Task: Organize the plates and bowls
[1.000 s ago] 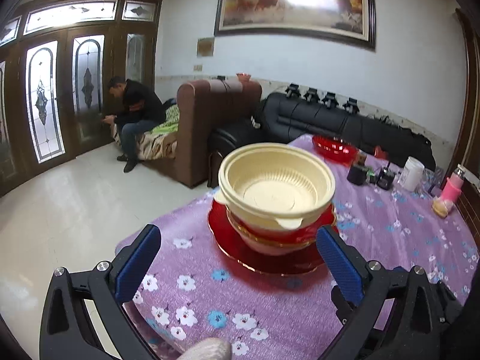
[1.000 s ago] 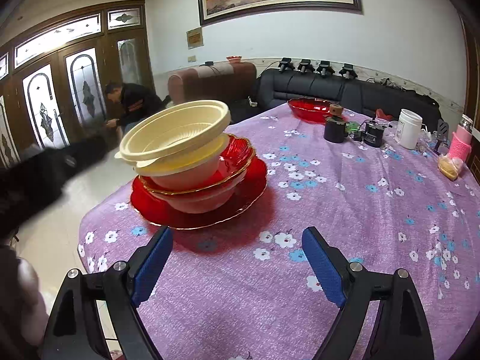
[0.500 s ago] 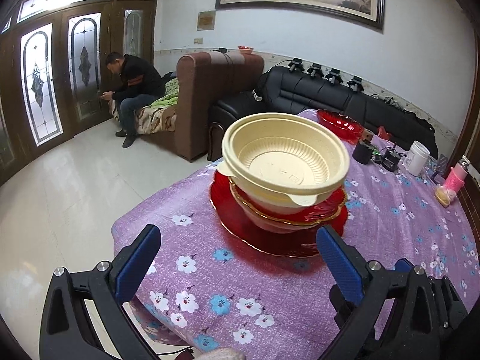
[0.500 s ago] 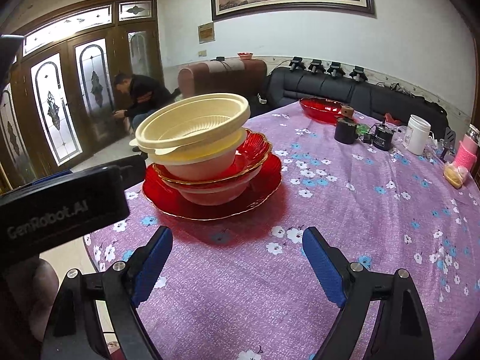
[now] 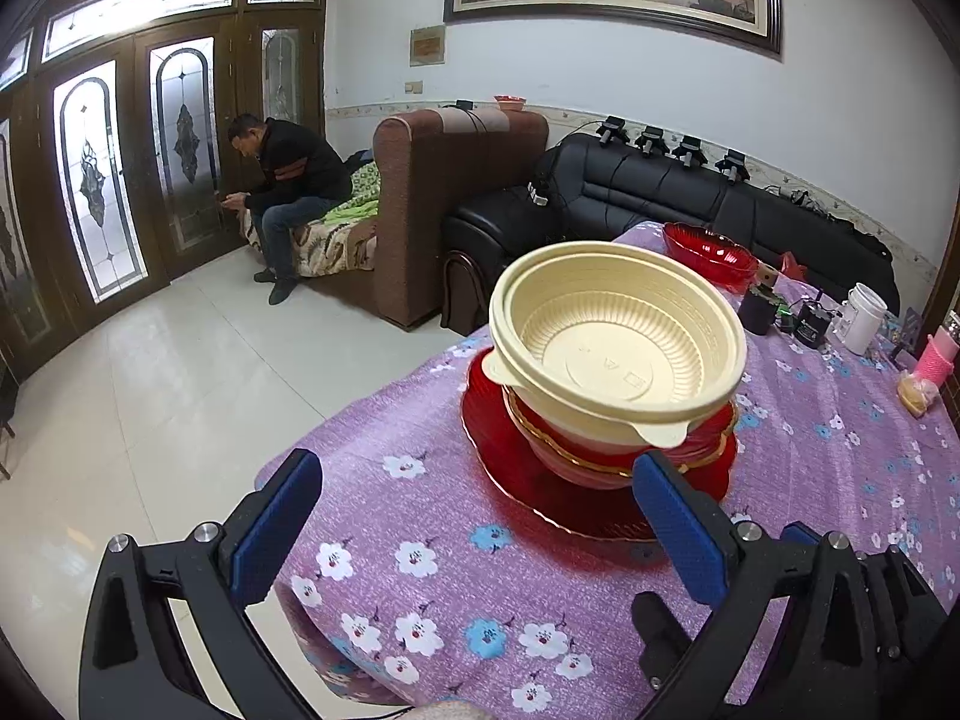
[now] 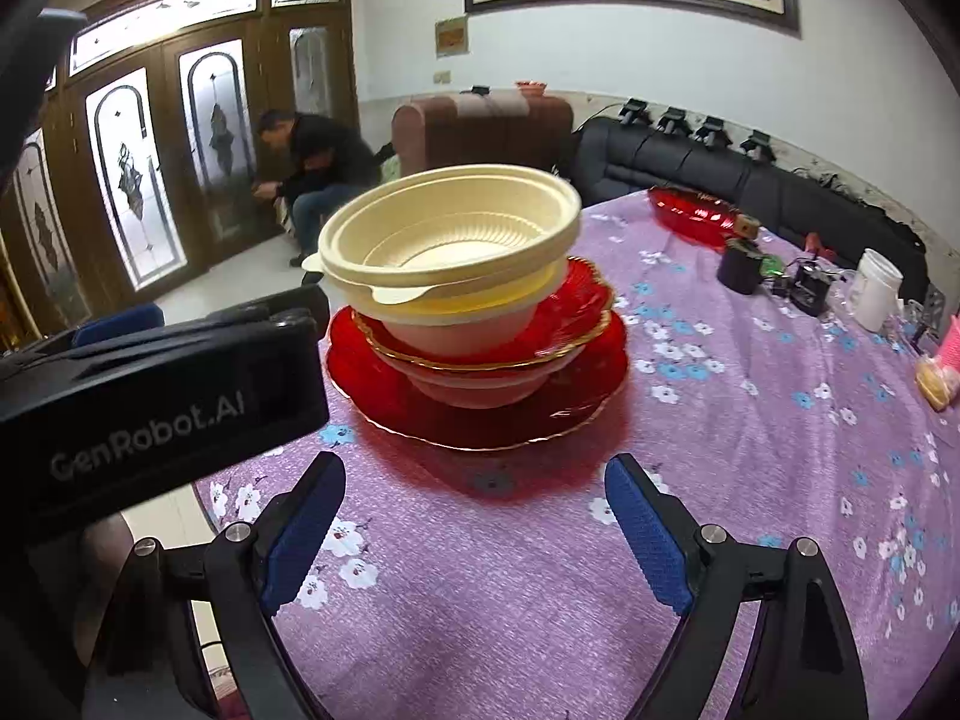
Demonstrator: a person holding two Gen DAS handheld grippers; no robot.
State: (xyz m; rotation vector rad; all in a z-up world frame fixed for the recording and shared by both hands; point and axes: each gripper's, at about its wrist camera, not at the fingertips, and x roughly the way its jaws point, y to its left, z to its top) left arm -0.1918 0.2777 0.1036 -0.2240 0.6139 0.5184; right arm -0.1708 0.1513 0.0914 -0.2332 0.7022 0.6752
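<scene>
Nearest, the left gripper (image 5: 474, 516) and right gripper (image 6: 474, 516) both stand spread wide and empty above the purple floral tablecloth (image 6: 750, 480). Beyond them, cream bowls (image 6: 447, 246) sit stacked on red dishes (image 6: 480, 402); farther off lies another red bowl (image 6: 696, 213).

A person (image 5: 288, 180) sits by the brown sofa (image 5: 456, 204); a white jar (image 5: 864, 324) stands on the tablecloth (image 5: 456, 552).
</scene>
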